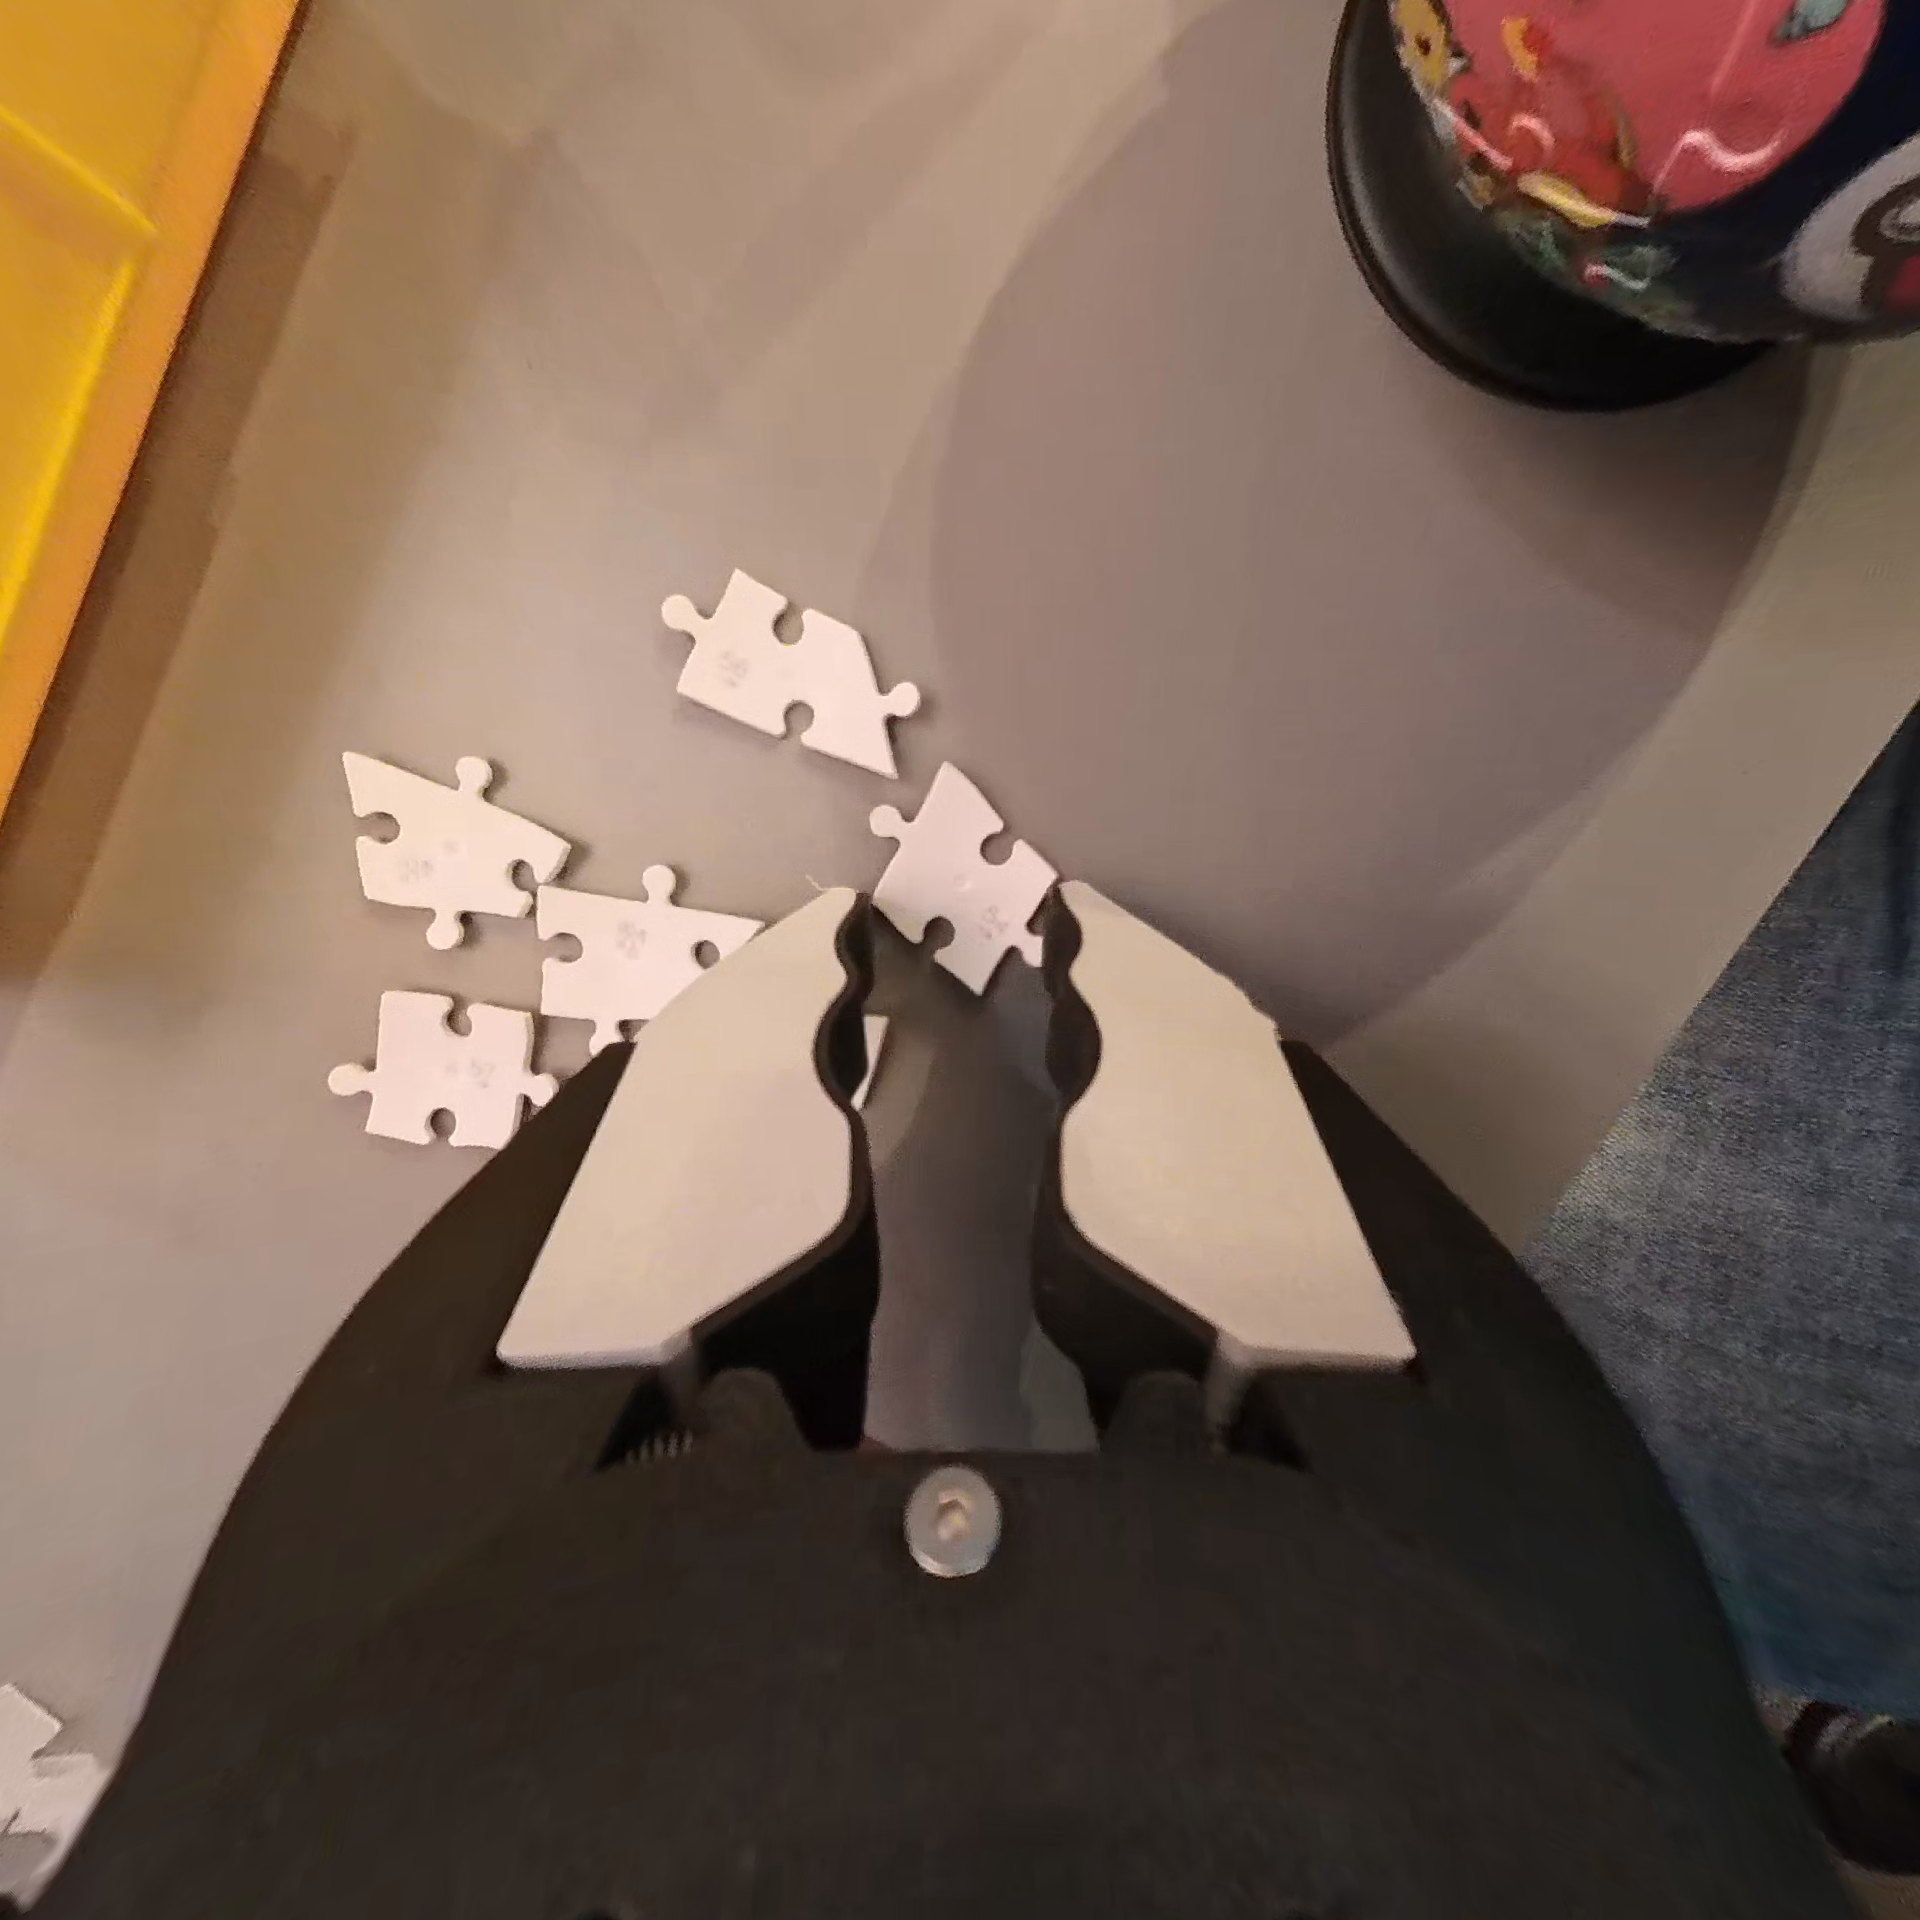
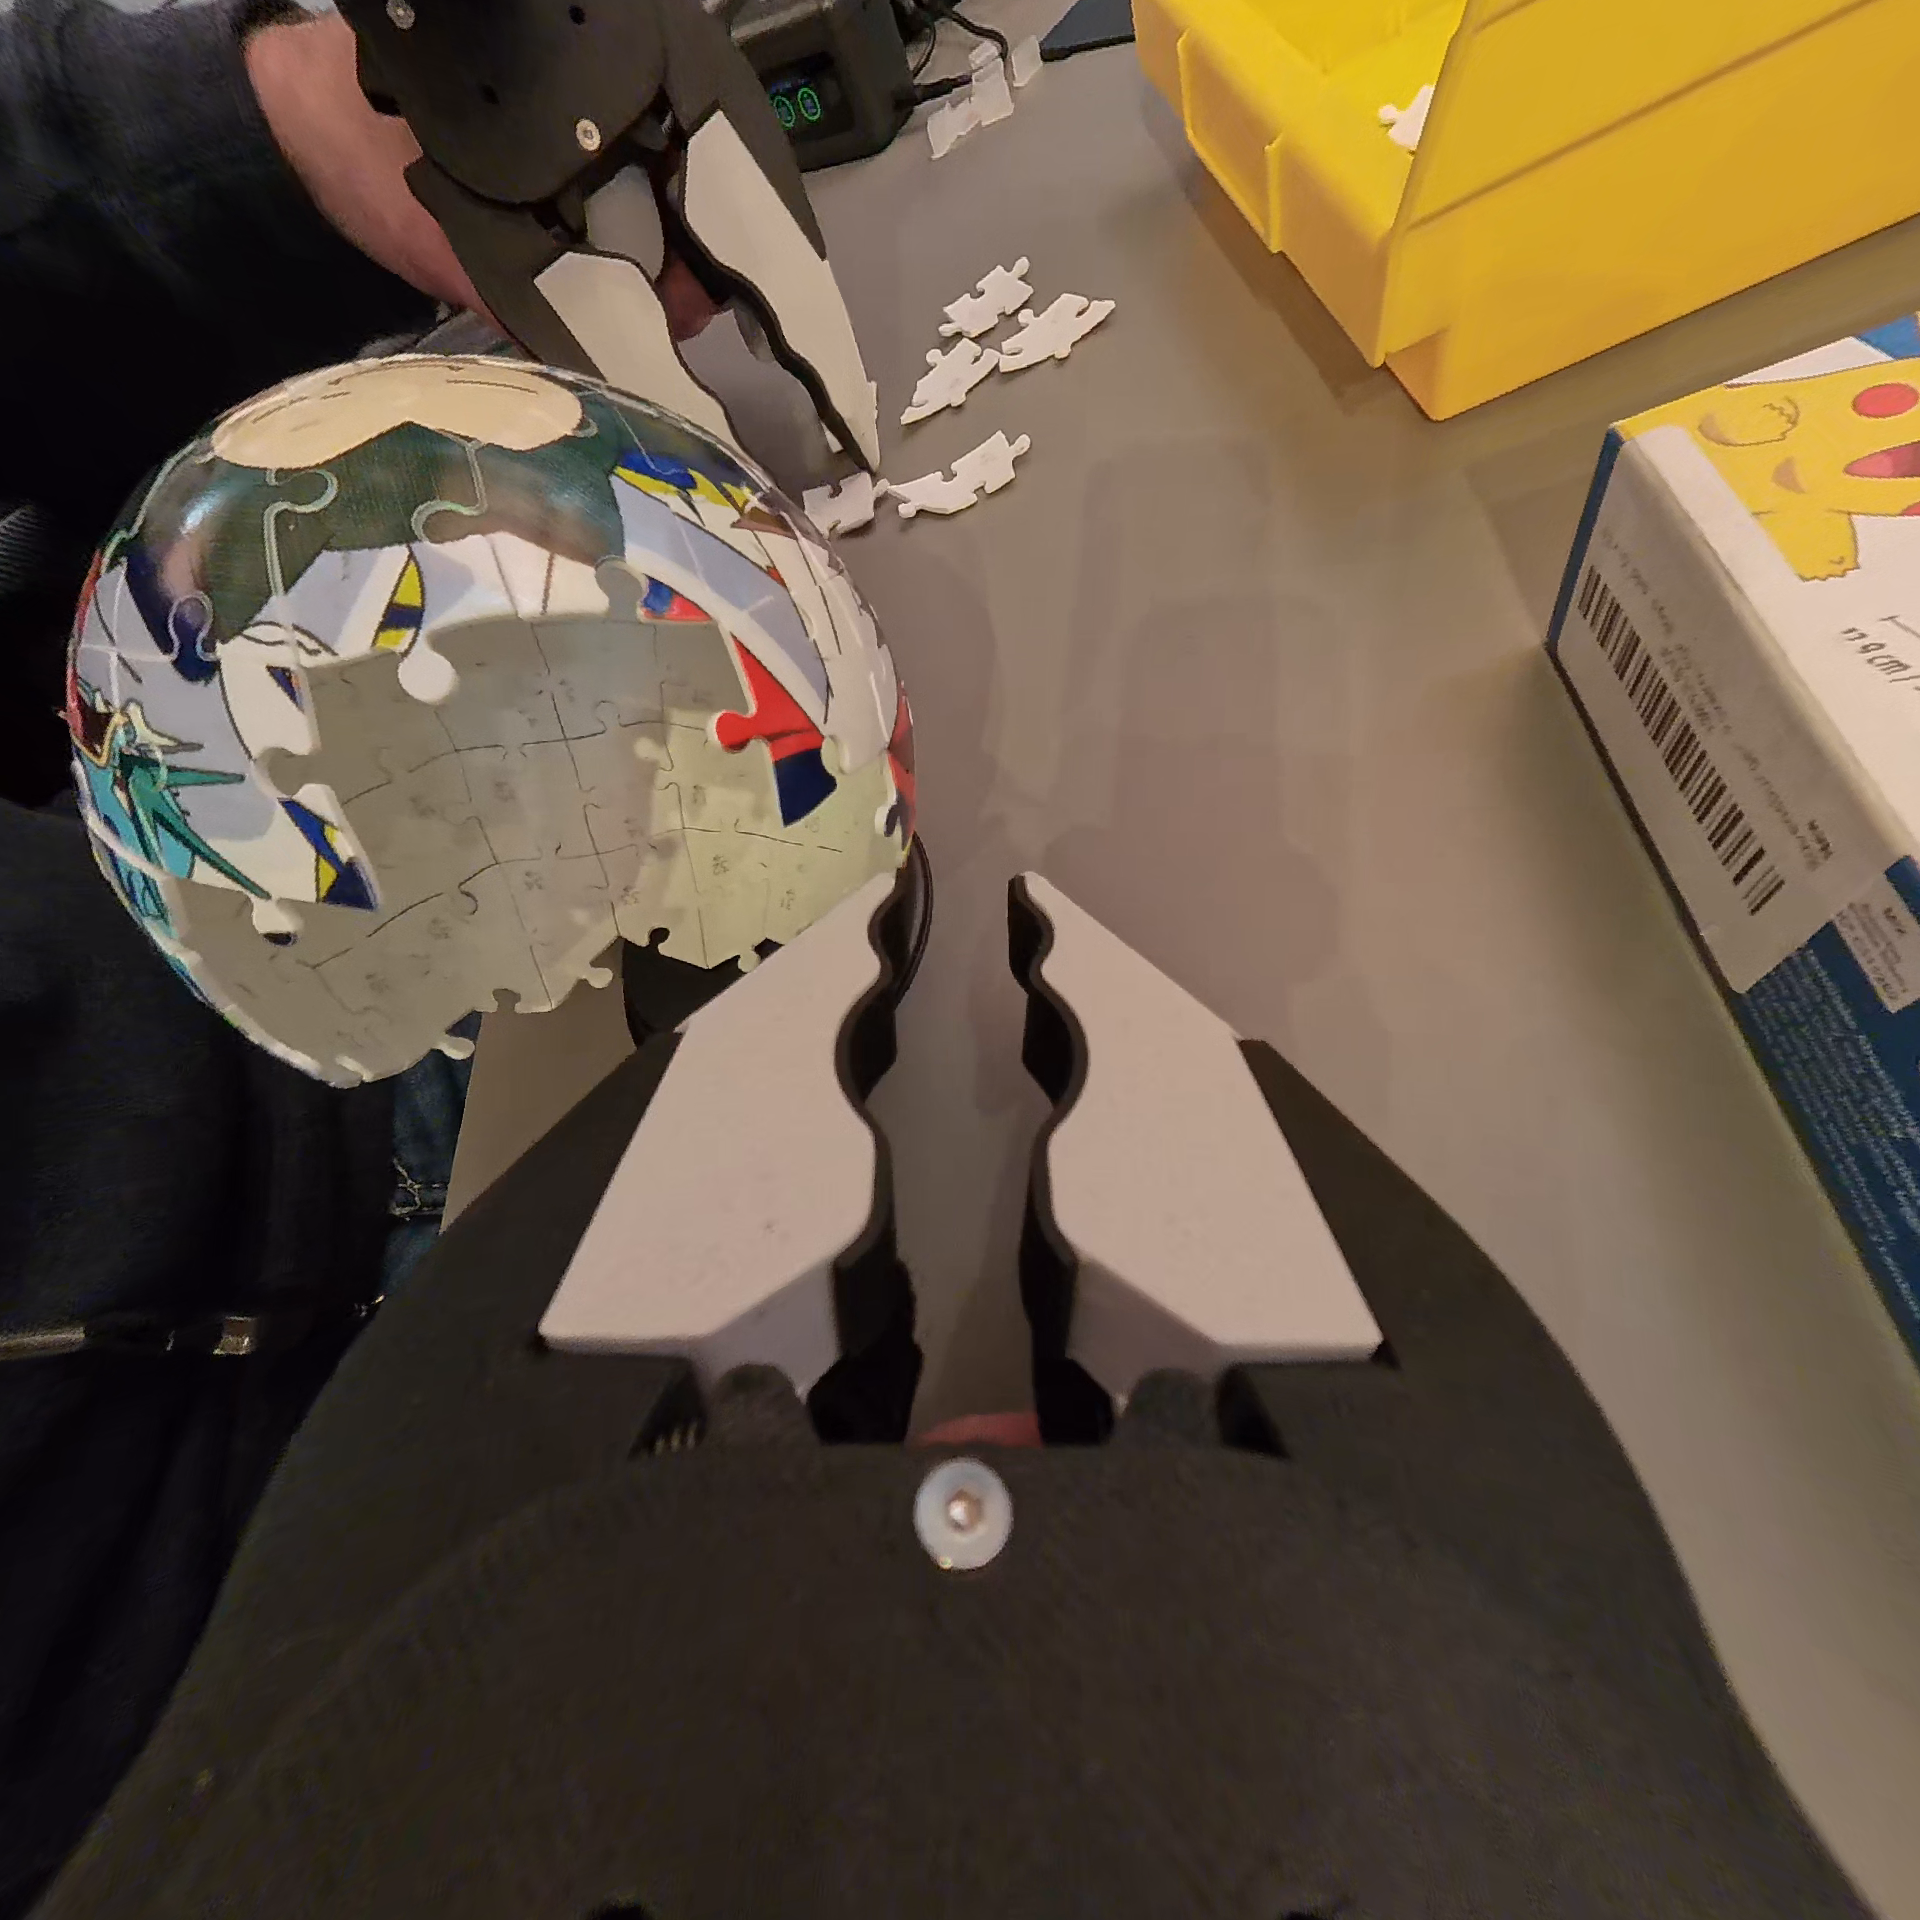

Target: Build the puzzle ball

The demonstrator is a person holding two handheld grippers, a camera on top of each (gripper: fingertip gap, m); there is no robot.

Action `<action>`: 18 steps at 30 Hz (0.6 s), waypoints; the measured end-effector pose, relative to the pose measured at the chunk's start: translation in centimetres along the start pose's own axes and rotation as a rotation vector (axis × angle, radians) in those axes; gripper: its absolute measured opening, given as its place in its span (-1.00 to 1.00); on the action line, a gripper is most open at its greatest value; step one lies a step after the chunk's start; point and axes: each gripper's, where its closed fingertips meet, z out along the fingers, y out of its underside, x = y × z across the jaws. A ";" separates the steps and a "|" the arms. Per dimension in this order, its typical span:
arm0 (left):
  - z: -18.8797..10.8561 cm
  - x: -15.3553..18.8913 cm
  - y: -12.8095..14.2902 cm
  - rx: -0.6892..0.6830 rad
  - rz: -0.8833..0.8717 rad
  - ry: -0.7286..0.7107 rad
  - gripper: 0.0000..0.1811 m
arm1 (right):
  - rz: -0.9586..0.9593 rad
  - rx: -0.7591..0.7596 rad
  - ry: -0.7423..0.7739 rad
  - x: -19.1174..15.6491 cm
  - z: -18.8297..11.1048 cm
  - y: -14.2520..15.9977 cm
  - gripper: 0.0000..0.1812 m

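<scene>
The partly built puzzle ball [image 2: 468,675] sits on a black stand [image 1: 1507,343]. A gap in its shell shows the white backs of inner pieces. It also shows at the top right of the left wrist view [image 1: 1662,156]. My left gripper [image 1: 956,902] is open, tips down at the table on either side of a white puzzle piece [image 1: 961,883] lying flat. In the right wrist view the left gripper [image 2: 831,452] stands over that piece [image 2: 847,506]. Several more white pieces [image 1: 790,675] lie nearby. My right gripper [image 2: 956,894] is open and empty, just right of the ball.
A yellow bin [image 2: 1507,208] stands at the back right and shows at the left in the left wrist view [image 1: 94,312]. The puzzle box [image 2: 1766,675] lies at the right. A black device [image 2: 821,94] and more pieces [image 2: 977,104] are beyond. A person's leg [image 1: 1766,1247] is beside the table edge.
</scene>
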 end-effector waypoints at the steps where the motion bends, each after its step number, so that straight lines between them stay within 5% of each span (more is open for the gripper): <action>1: 0.0 0.0 0.0 0.005 -0.003 -0.004 -0.66 | 0.001 0.003 -0.002 0.0 0.0 0.0 -0.82; 10: -1.6 0.1 -3.0 0.156 -0.040 -0.081 -0.67 | -0.009 0.083 0.047 0.9 -2.7 -1.8 -0.80; 18: -6.8 0.5 -15.4 0.296 0.204 -0.226 -0.67 | -0.121 0.280 0.057 -1.0 -8.5 -9.8 -0.73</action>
